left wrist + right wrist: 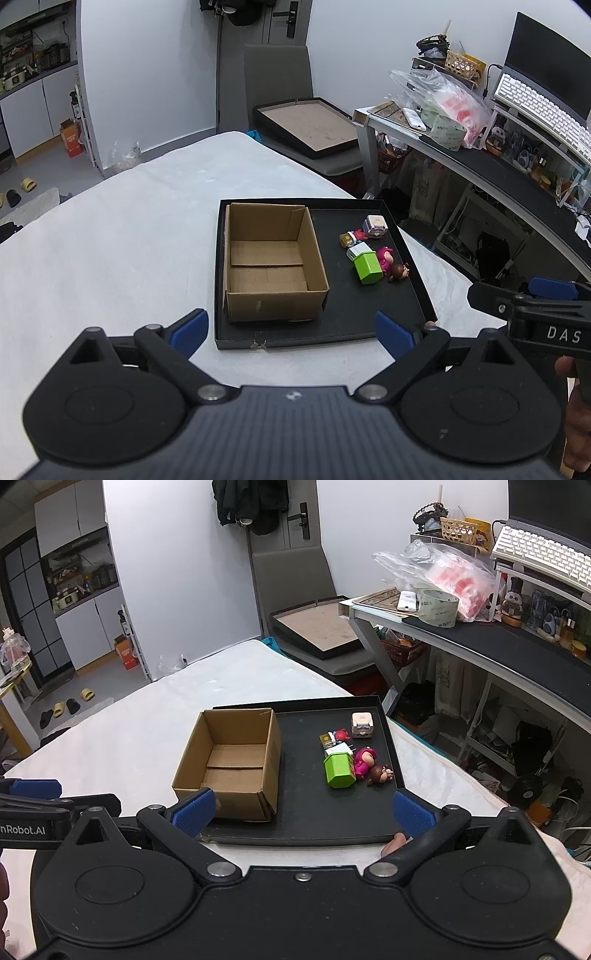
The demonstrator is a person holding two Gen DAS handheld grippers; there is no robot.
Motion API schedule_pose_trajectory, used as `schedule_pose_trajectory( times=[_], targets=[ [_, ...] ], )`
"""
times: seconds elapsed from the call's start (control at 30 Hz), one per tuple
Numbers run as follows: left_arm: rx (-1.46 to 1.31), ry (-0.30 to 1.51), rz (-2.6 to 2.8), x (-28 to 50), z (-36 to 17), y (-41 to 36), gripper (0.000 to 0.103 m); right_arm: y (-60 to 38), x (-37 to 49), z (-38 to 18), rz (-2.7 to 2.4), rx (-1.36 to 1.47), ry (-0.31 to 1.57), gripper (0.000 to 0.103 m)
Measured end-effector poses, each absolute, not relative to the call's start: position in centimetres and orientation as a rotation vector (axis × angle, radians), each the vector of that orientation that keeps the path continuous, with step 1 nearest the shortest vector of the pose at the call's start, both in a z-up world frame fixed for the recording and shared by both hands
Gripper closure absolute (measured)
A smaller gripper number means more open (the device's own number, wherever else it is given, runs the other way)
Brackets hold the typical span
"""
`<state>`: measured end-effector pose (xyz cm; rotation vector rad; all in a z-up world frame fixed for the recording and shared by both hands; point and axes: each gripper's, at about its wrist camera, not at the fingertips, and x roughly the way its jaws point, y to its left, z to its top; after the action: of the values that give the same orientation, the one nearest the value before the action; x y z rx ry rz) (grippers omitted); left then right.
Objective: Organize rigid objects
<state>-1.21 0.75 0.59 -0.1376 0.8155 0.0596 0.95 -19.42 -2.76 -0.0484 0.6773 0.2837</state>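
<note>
A black tray (332,325) (306,830) lies on a white bed. In its left half stands an empty open cardboard box (273,258) (231,764). In its right half lie several small items: a green block (366,268) (339,770), a pink figure (385,257) (364,760), a brown-haired doll head (400,272) (380,774), a white-lilac cube (375,225) (361,724), a small gold item (346,239) (325,739). My left gripper (291,330) is open and empty, before the tray's near edge. My right gripper (303,810) is open and empty, over the tray's near edge.
The right gripper shows at the right edge of the left wrist view (535,306); the left one shows at the left edge of the right wrist view (44,808). A desk (498,642) with clutter stands right. A chair (295,110) holding a framed board stands beyond the bed.
</note>
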Motion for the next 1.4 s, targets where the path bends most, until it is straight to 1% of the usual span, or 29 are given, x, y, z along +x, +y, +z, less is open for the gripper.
schedule_pose_trajectory(
  times=[0.73,1.1,1.4],
  targets=[
    [-0.134,0.837,0.064,-0.3,0.0,1.0,0.007,-19.3,1.8,-3.3,0.272,-0.062,0.686,0.0],
    [-0.143,0.881,0.081,3.0,-1.0,2.0,0.007,-20.2,4.9,-4.2,0.27,-0.02,0.706,0.0],
    [-0.174,0.901,0.113,6.1,-2.8,3.3,0.007,-21.0,8.2,-5.8,0.284,0.037,0.737,0.0]
  ],
)
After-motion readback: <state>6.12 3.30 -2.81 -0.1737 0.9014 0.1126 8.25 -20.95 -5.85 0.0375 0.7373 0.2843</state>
